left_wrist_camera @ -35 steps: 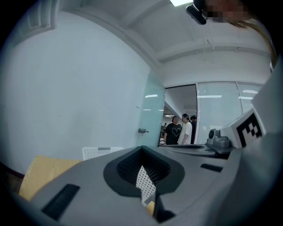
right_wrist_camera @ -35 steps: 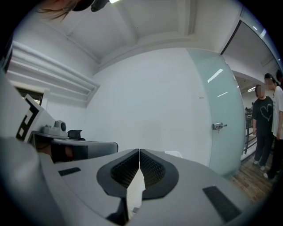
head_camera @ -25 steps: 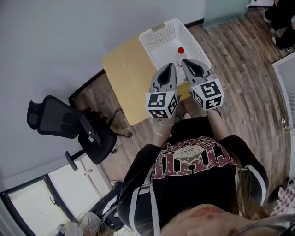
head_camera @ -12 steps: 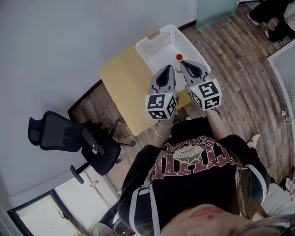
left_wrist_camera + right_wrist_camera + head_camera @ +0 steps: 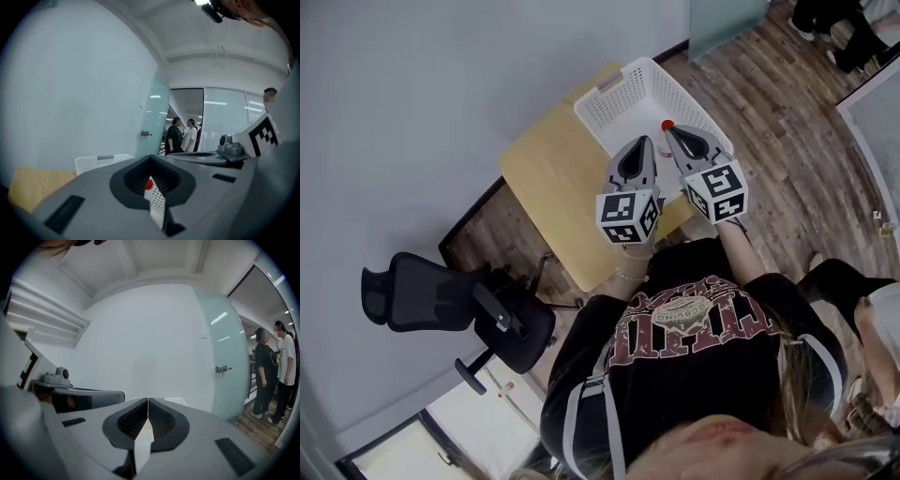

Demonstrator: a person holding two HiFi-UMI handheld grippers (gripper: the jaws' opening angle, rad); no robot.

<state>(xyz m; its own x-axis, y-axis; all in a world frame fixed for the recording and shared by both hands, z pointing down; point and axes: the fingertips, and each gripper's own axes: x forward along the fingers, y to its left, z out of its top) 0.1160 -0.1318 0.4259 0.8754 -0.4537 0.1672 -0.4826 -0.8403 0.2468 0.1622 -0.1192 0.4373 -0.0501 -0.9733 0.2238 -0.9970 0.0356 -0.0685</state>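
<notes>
Both grippers are held side by side in the air over the near edge of a light wooden table (image 5: 548, 178). My left gripper (image 5: 636, 142) is shut with nothing in it, as the left gripper view (image 5: 150, 157) also shows. My right gripper (image 5: 669, 129) is shut and empty too, its jaws meeting in a thin line (image 5: 148, 400). Beyond them stands a white mesh basket (image 5: 623, 89) holding a bottle with a red cap (image 5: 667, 125). The red cap (image 5: 148, 184) peeks through the slot under the left jaws. The left gripper's body (image 5: 70, 398) shows at the left of the right gripper view.
A black office chair (image 5: 441, 300) stands left of the table on wood flooring. A pale wall lies ahead, with a frosted glass door (image 5: 225, 352) to the right. Two people (image 5: 182, 136) stand beyond it. Another person (image 5: 862, 309) is at my right.
Both grippers stay shut and close together. The views have swung slightly, so the table and basket sit a little left, and the red cap now shows under the left jaws.
</notes>
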